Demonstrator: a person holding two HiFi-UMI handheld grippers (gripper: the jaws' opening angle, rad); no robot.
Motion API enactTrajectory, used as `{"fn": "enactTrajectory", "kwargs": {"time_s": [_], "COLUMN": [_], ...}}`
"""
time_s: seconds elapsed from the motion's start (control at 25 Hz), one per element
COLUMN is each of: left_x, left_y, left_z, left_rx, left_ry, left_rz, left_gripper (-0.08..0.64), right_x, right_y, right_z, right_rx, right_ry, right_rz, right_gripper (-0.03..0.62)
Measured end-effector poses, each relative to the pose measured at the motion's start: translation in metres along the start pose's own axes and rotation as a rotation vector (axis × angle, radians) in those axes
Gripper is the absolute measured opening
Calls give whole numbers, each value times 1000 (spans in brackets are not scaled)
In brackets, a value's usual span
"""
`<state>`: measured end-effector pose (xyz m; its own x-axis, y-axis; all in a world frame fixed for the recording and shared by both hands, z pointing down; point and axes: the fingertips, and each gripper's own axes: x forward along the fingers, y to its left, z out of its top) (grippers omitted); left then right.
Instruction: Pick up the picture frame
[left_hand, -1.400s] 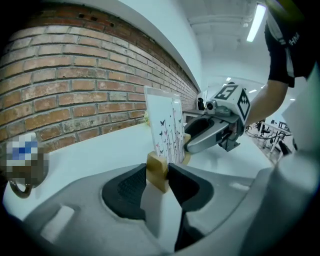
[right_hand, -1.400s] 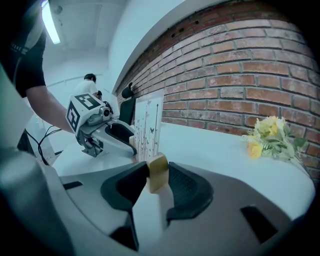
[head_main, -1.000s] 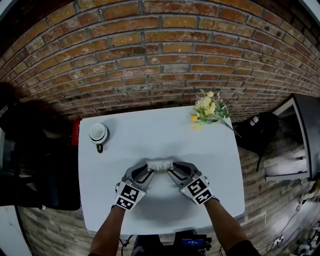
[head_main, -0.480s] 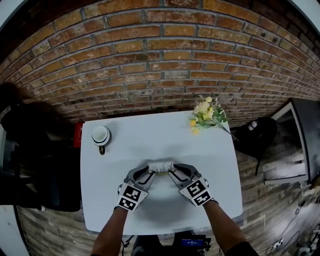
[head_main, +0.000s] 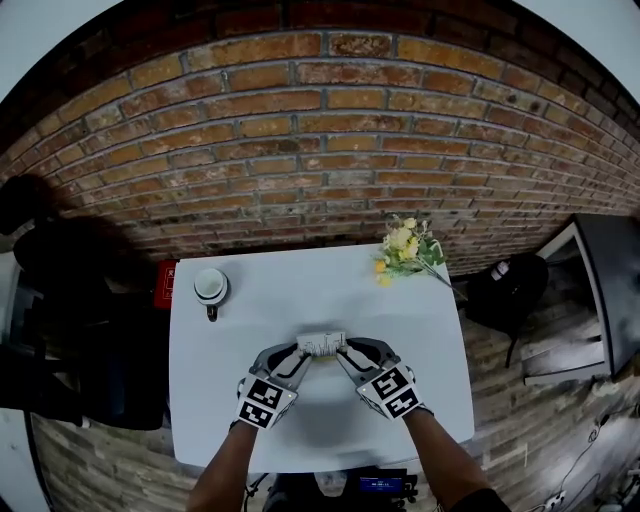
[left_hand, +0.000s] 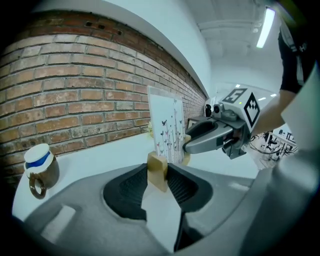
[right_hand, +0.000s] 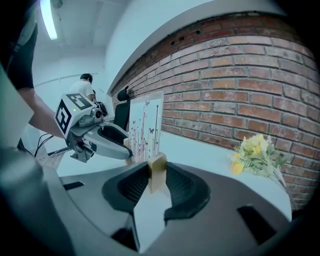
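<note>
Both left gripper (head_main: 302, 353) and right gripper (head_main: 344, 351) clamp the picture frame (head_main: 321, 343), mug (head_main: 211, 286) and flowers (head_main: 402, 243) well apart

Head cam: steeply down on table (head_main: 225, 345); left claw (left_hand: 159, 172), right claw (right_hand: 156, 172) cams: close, facing across picture frame (left_hand: 166, 131).

- The left gripper (left_hand: 157, 176) has its dark ribbed jaws closed on a pale wooden foot block at the near end of the picture frame (left_hand: 167, 129).
- The frame stands upright – a clear panel printed with thin stems and small butterflies.
- At the frame's far end, the right gripper (left_hand: 189, 146) comes in from the right, its jaws at a second wooden foot; its marker cube (left_hand: 244, 104) sits further right.
- A mug (left_hand: 40, 169) with a blue band stands on the white table (left_hand: 95, 155) at the left – well apart from the frame.
- A brick wall (left_hand: 75, 85) runs behind the table.
</note>
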<state>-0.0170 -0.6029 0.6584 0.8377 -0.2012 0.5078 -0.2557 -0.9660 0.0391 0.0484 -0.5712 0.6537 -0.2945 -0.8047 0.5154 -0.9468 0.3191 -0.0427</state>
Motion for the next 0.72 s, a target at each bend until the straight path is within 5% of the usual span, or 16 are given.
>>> {"fn": "enactTrajectory", "kwargs": {"time_s": [0.36, 0.72], "left_x": [-24, -42], "left_y": [-12, -26], "left_z": [58, 74], "left_rx": [-14, -21], "left_ry": [-51, -56], "left_rz": [22, 40], "left_gripper": [130, 130], "right_x": [-41, -64], "right_y": [-8, 1], "right_z": [51, 65], "right_rx": [-6, -9], "right_ry": [-29, -51], "right_rz": [-29, -34], "right_gripper": [112, 110]}}
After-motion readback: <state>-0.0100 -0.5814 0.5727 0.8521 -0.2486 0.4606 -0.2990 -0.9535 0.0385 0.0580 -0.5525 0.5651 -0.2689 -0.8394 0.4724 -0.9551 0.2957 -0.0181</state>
